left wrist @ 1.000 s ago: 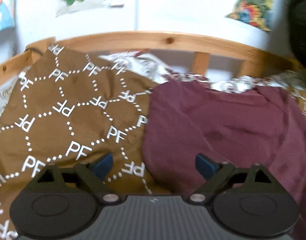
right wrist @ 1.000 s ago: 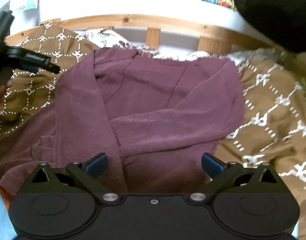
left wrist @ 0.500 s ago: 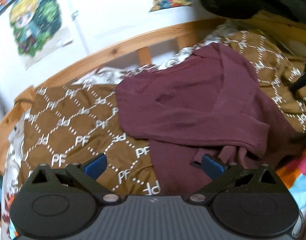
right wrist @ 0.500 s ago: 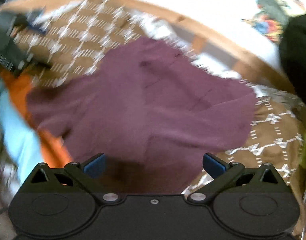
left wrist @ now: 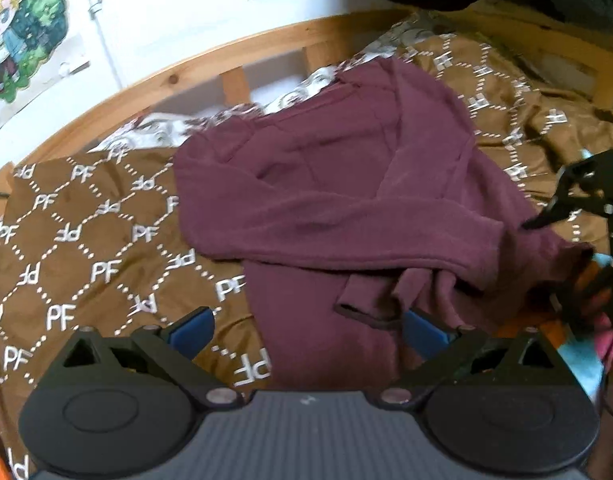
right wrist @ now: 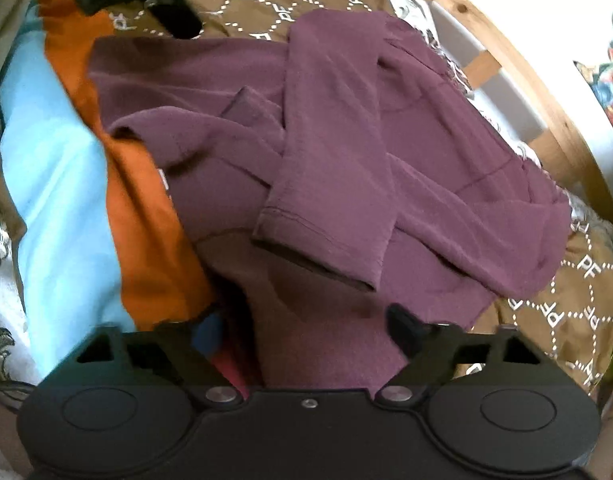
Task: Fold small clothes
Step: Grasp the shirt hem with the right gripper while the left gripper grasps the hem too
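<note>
Maroon long-sleeved knit top [left wrist: 346,208] lying on the brown blanket printed with white PF lettering [left wrist: 86,240], both sleeves already crossed over its chest.

We are looking down on it from farther back than a second ago: both cameras have swung from a close view over the cloth toward the hem end, so we are judging the sleeve folds finished and the lengthwise fold next. We are holding the left gripper [left wrist: 306,330] low at the hem's left side, fingers spread wide and gripping nothing, the blue pads [left wrist: 192,326] hovering near the fabric. We are bringing the right gripper [right wrist: 306,332] in at the hem from the opposite side, over the orange and light-blue bedding [right wrist: 106,220], its fingers likewise parted and empty, the maroon cloth lying between them.
</note>
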`<state>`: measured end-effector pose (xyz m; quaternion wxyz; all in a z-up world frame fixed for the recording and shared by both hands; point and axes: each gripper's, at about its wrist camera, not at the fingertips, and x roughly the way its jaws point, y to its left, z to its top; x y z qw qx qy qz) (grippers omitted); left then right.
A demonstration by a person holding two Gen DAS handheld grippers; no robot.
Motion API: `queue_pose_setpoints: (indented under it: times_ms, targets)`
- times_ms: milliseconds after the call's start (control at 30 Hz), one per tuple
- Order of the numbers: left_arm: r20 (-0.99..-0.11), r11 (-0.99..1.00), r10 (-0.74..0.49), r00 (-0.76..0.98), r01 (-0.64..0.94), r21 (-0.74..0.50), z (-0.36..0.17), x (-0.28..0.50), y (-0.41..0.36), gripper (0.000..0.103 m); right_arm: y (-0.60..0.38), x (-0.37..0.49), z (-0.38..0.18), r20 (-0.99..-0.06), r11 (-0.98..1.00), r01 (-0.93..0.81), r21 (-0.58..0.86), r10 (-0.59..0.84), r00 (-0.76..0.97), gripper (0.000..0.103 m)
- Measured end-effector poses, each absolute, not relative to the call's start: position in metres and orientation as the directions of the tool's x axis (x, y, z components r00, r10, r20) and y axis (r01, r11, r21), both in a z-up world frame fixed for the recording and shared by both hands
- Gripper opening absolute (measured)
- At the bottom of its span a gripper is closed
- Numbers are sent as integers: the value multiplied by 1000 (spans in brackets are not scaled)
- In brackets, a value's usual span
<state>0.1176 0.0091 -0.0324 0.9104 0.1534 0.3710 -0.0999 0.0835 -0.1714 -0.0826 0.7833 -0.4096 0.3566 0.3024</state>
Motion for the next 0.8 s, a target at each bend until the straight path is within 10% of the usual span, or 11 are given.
queue_pose_setpoints:
  times_ms: [33,100,800]
  targets:
    - [-698,926,-106,709,325,189,-30,115,8,102,-171,82,-81,-803,484,-764,-427,185,566,36]
    - [-667,897,-210,715,412,159,-24,103,2,102,-173,83,-75,-802,497,-761,-418,192,566,12]
    - [-792,723,-158,590,616,314,-86,100,-62,102,-271,157,16,-564,778,-468,420,627,537,5]
